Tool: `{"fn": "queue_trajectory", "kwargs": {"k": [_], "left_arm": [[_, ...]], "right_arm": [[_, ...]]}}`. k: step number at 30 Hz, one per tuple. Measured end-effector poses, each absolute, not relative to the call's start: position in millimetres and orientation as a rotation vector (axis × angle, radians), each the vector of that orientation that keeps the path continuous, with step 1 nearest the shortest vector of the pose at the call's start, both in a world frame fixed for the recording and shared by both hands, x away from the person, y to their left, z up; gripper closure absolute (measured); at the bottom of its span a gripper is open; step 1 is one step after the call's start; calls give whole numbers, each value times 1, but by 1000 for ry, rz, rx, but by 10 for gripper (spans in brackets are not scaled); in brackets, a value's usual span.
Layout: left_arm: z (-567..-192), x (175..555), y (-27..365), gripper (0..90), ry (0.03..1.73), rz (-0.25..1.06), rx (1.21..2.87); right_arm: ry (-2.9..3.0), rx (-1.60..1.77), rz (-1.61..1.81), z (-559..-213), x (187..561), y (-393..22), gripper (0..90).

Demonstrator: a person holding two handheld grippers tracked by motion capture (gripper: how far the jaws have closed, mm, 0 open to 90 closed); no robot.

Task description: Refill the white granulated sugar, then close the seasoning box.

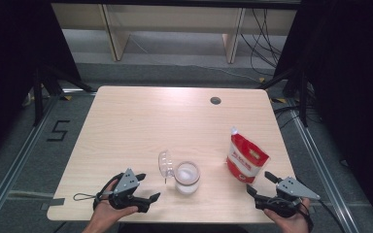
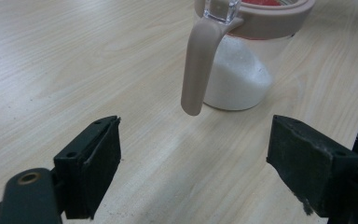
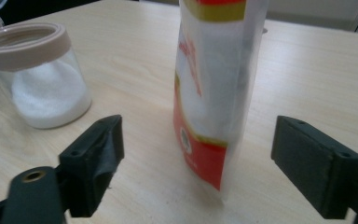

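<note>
A clear jar (image 1: 187,177) with a beige rim holds white powder near the table's front middle. Its hinged lid (image 1: 165,165) is flipped open to the left. To its right a red and white pouch (image 1: 245,159) stands upright. My left gripper (image 1: 148,187) is open just left of the jar with nothing in it. In the left gripper view the jar (image 2: 242,79) and its beige latch (image 2: 198,70) lie ahead of the left gripper (image 2: 193,154). My right gripper (image 1: 259,183) is open below the pouch. In the right gripper view the pouch (image 3: 214,79) stands in line with the right gripper's (image 3: 198,140) gap, both pads clear of it, the jar (image 3: 42,79) at left.
The light wooden table (image 1: 136,121) has a round cable hole (image 1: 215,100) at the back right. Beyond the far edge stand wooden shelf legs (image 1: 114,34) and loose cables (image 1: 264,43) on the floor. Black curtains hang at both sides.
</note>
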State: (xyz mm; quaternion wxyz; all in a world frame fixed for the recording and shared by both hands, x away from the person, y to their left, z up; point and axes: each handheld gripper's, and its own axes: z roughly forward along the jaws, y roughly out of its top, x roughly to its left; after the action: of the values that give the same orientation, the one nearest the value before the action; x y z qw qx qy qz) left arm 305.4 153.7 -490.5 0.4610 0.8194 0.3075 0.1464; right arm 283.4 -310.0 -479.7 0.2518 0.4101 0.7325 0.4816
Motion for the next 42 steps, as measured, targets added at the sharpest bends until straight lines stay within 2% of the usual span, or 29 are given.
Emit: {"fn": "queue_trajectory", "kwargs": {"k": [4,36,39,42], "left_arm": [[-491,305,154,170,801,343,1988],[-484,304,156,193,827,337,1951],[-481,305,156,252,796,347,1963],[-480,304,153,386,808,342,1948]], "right_arm": [[2007,1144,1311,-480,282,-306,160],[2067,1122,1254,-481,277,-301,158],[2057,1119,1254,-481,278,-302,159],[2058,1142,1250,-481,276,-301,159]]}}
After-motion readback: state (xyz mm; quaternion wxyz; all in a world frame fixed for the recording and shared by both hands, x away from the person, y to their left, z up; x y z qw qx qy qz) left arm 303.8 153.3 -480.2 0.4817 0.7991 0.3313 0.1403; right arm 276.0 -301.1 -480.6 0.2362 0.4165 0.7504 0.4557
